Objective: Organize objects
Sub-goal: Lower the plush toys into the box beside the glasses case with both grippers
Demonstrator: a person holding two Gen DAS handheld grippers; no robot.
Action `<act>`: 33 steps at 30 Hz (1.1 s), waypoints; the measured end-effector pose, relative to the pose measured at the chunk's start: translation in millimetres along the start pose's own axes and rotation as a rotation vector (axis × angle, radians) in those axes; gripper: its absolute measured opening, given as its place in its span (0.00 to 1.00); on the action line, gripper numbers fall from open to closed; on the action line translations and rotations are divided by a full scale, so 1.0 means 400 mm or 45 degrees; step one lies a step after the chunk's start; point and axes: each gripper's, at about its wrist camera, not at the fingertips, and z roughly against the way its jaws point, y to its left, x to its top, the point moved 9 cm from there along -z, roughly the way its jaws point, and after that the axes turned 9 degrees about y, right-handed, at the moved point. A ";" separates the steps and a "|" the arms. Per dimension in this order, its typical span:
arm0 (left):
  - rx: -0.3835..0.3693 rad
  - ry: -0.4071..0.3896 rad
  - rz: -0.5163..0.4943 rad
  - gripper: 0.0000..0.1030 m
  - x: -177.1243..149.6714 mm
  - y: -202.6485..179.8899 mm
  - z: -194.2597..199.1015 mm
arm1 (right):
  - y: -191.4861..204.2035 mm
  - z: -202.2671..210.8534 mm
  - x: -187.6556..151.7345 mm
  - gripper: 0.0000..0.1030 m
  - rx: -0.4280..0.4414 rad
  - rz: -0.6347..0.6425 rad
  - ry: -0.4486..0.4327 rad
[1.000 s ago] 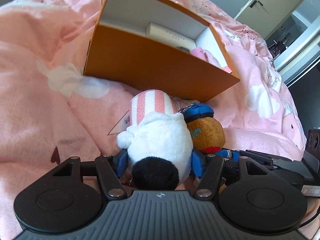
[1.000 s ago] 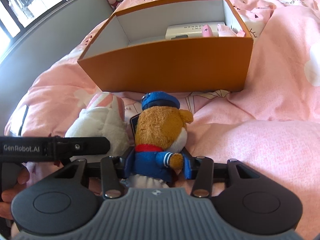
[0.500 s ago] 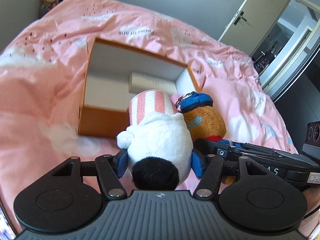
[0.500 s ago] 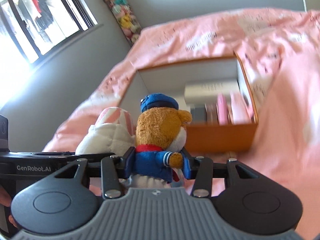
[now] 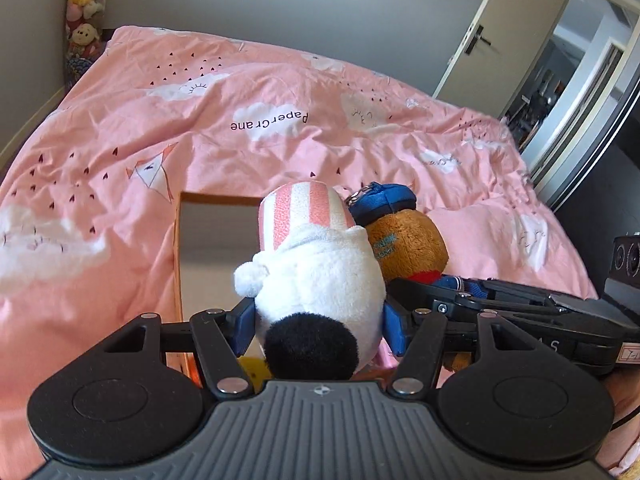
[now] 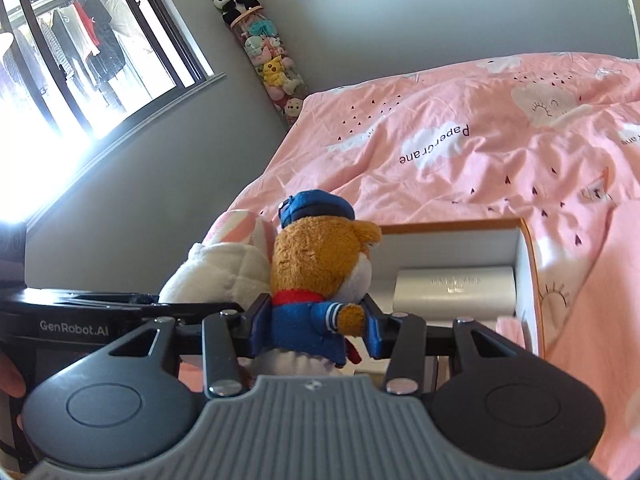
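White plush (image 5: 316, 276) clamped in L claw (image 5: 318, 322); bear (image 6: 316, 272) clamped in R claw (image 6: 314, 330).

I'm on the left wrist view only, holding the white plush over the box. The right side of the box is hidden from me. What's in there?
Observer: A white rectangular carton lies along the far wall of the orange box.
Operator: How is the bear held?
Observer: The right gripper pinches the bear at its blue jacket, head up.
Operator: Is the white plush clear of the bear?
Observer: No, the white plush, held in the left gripper, presses against the bear's side.
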 end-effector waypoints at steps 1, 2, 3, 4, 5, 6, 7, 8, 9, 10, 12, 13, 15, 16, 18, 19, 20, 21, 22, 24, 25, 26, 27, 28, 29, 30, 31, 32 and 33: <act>0.022 0.017 -0.016 0.69 0.014 0.009 -0.018 | -0.008 -0.020 0.012 0.46 0.000 -0.001 0.010; 0.041 0.041 -0.029 0.68 0.024 0.018 -0.038 | -0.017 -0.043 0.022 0.46 0.000 -0.005 0.025; 0.061 0.066 -0.042 0.68 0.032 0.027 -0.059 | -0.030 -0.071 0.028 0.46 0.003 -0.016 0.046; 0.087 0.091 -0.054 0.68 0.038 0.039 -0.081 | -0.041 -0.098 0.031 0.46 0.011 -0.024 0.070; 0.108 0.114 -0.069 0.68 0.043 0.050 -0.101 | -0.055 -0.130 0.030 0.46 0.019 -0.036 0.099; 0.128 0.137 -0.089 0.68 0.045 0.061 -0.123 | -0.066 -0.156 0.027 0.46 0.033 -0.050 0.125; 0.153 0.165 -0.112 0.68 0.045 0.071 -0.145 | -0.079 -0.183 0.025 0.46 0.051 -0.064 0.154; 0.177 0.191 -0.139 0.68 0.044 0.080 -0.166 | -0.093 -0.216 0.022 0.46 0.070 -0.070 0.188; 0.198 0.215 -0.159 0.68 0.043 0.088 -0.184 | -0.103 -0.242 0.019 0.46 0.083 -0.069 0.218; 0.216 0.241 -0.172 0.68 0.041 0.097 -0.201 | -0.111 -0.264 0.015 0.46 0.096 -0.074 0.244; 0.247 0.288 -0.196 0.69 0.035 0.113 -0.229 | -0.126 -0.307 0.005 0.46 0.122 -0.110 0.301; 0.263 0.303 -0.211 0.69 0.031 0.118 -0.239 | -0.135 -0.325 0.001 0.46 0.131 -0.125 0.329; 0.311 0.324 -0.264 0.69 0.025 0.121 -0.255 | -0.145 -0.355 -0.004 0.46 0.141 -0.146 0.360; 0.341 0.332 -0.300 0.69 0.021 0.121 -0.262 | -0.147 -0.371 -0.003 0.46 0.153 -0.151 0.375; 0.412 0.345 -0.363 0.69 0.020 0.123 -0.279 | -0.146 -0.393 -0.004 0.46 0.145 -0.143 0.390; 0.441 0.355 -0.388 0.69 0.018 0.125 -0.288 | -0.144 -0.404 -0.005 0.46 0.135 -0.127 0.396; 0.462 0.363 -0.405 0.69 0.018 0.126 -0.296 | -0.144 -0.414 -0.006 0.46 0.127 -0.121 0.402; 0.482 0.375 -0.418 0.69 0.017 0.127 -0.304 | -0.145 -0.426 -0.007 0.46 0.121 -0.121 0.413; 0.503 0.384 -0.434 0.69 0.014 0.127 -0.309 | -0.146 -0.437 -0.010 0.46 0.119 -0.123 0.424; 0.563 0.394 -0.482 0.69 0.012 0.124 -0.320 | -0.149 -0.454 -0.016 0.46 0.116 -0.124 0.439; 0.588 0.397 -0.503 0.70 0.013 0.122 -0.327 | -0.152 -0.464 -0.017 0.46 0.110 -0.119 0.447; 0.604 0.402 -0.515 0.70 0.013 0.120 -0.333 | -0.152 -0.472 -0.019 0.46 0.101 -0.109 0.456; 0.613 0.408 -0.520 0.71 0.012 0.119 -0.338 | -0.151 -0.480 -0.022 0.46 0.085 -0.096 0.467; 0.619 0.416 -0.527 0.72 0.011 0.118 -0.344 | -0.152 -0.488 -0.026 0.46 0.060 -0.076 0.481; 0.626 0.431 -0.537 0.73 0.007 0.118 -0.352 | -0.152 -0.493 -0.029 0.46 0.037 -0.059 0.489; 0.624 0.443 -0.536 0.74 0.004 0.118 -0.357 | -0.152 -0.498 -0.030 0.47 0.022 -0.041 0.491; 0.622 0.458 -0.533 0.75 -0.001 0.121 -0.362 | -0.153 -0.503 -0.032 0.47 0.012 -0.027 0.498; 0.621 0.459 -0.538 0.76 -0.004 0.122 -0.365 | -0.154 -0.505 -0.035 0.48 0.006 -0.023 0.506; 0.627 0.453 -0.551 0.77 -0.005 0.122 -0.366 | -0.157 -0.507 -0.037 0.48 0.003 -0.025 0.509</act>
